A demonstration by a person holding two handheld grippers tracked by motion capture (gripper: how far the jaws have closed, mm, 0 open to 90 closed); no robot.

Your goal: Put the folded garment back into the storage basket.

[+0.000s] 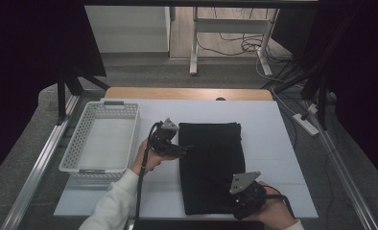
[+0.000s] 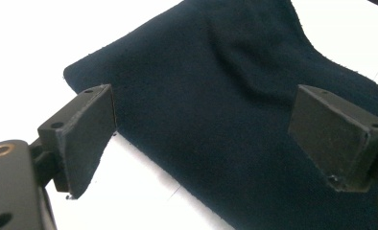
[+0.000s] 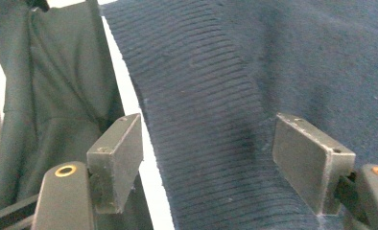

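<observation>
A dark navy garment point(image 1: 211, 163) lies folded flat on the white table top point(image 1: 273, 129). My left gripper point(image 1: 183, 151) sits at the garment's left edge, near its far corner. In the left gripper view the jaws point(image 2: 206, 129) stand wide open, low over that edge of the garment point(image 2: 225, 96), with nothing between the pads. My right gripper point(image 1: 234, 203) is at the garment's near right corner. In the right gripper view it point(image 3: 208, 158) is open astride the ribbed hem point(image 3: 201, 96), and the pads do not press on the cloth.
A white perforated basket point(image 1: 111, 109) stands on the left of the table, beside the left hand. A wooden edge point(image 1: 187, 93) runs along the table's far side. Cables and desk legs point(image 1: 194, 48) lie on the floor beyond.
</observation>
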